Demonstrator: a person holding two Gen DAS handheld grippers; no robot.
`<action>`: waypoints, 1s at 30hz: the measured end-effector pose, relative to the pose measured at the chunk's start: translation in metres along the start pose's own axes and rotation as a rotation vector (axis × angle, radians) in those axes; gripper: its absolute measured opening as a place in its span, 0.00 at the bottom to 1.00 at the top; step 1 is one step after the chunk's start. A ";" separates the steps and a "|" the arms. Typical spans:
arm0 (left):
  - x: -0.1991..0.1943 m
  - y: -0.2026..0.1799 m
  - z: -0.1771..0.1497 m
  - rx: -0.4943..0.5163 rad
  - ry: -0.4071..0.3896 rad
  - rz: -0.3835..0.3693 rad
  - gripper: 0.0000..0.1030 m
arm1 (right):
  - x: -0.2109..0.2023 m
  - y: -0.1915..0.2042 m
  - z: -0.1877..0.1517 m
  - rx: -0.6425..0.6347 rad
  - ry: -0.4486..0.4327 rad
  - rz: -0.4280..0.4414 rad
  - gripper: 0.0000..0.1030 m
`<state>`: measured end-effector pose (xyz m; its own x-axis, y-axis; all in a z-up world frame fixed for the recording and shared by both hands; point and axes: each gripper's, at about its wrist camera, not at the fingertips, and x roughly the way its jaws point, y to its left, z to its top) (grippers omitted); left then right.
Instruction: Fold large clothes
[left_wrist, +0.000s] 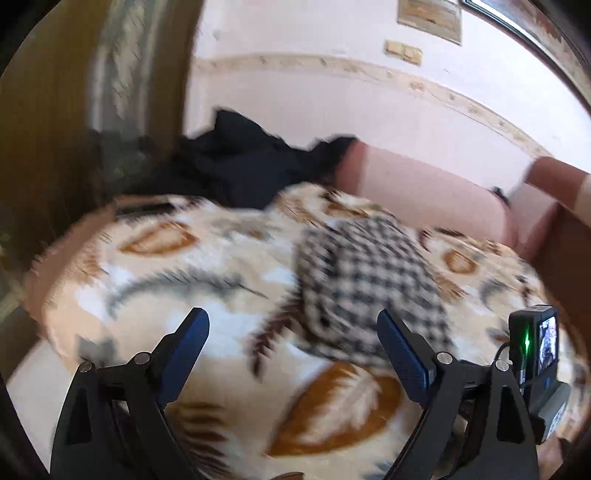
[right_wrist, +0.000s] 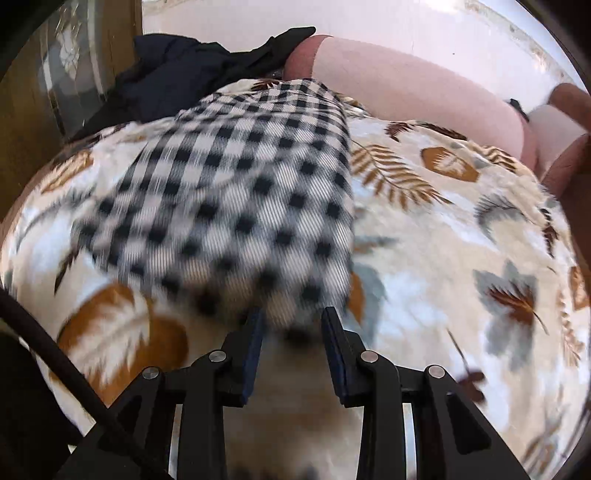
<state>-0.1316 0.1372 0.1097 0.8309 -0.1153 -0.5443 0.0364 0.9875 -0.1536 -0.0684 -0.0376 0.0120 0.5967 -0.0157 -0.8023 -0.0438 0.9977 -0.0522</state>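
Observation:
A black-and-white checked garment (left_wrist: 369, 273) (right_wrist: 240, 184) lies folded into a long strip on a leaf-patterned blanket (left_wrist: 184, 266) (right_wrist: 443, 258). My left gripper (left_wrist: 291, 317) hangs above the blanket just short of the strip's near left edge, its jaws wide open with nothing between them. My right gripper (right_wrist: 291, 317) is at the strip's near end with its jaws partly open. The blurred end of the cloth reaches in between the fingertips (right_wrist: 330, 317), and I see no firm pinch on it.
A heap of dark clothes (left_wrist: 236, 162) (right_wrist: 177, 66) sits at the far left of the blanket. A pink sofa back (left_wrist: 424, 184) (right_wrist: 406, 85) runs behind. A wooden cabinet with glass (left_wrist: 44, 129) stands at the left. A camera unit with a green light (left_wrist: 535, 350) shows at the right.

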 end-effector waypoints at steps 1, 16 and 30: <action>0.002 -0.005 -0.004 0.010 0.024 -0.010 0.89 | -0.006 -0.005 -0.008 0.022 0.006 0.014 0.36; 0.043 -0.053 -0.064 0.122 0.285 -0.003 0.89 | -0.032 -0.053 -0.065 0.259 -0.025 0.054 0.53; 0.047 -0.049 -0.063 0.155 0.288 0.031 0.89 | -0.038 -0.031 -0.066 0.178 -0.061 -0.020 0.56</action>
<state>-0.1295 0.0764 0.0397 0.6425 -0.0889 -0.7611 0.1158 0.9931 -0.0183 -0.1422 -0.0721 0.0048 0.6436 -0.0371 -0.7645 0.1082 0.9932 0.0429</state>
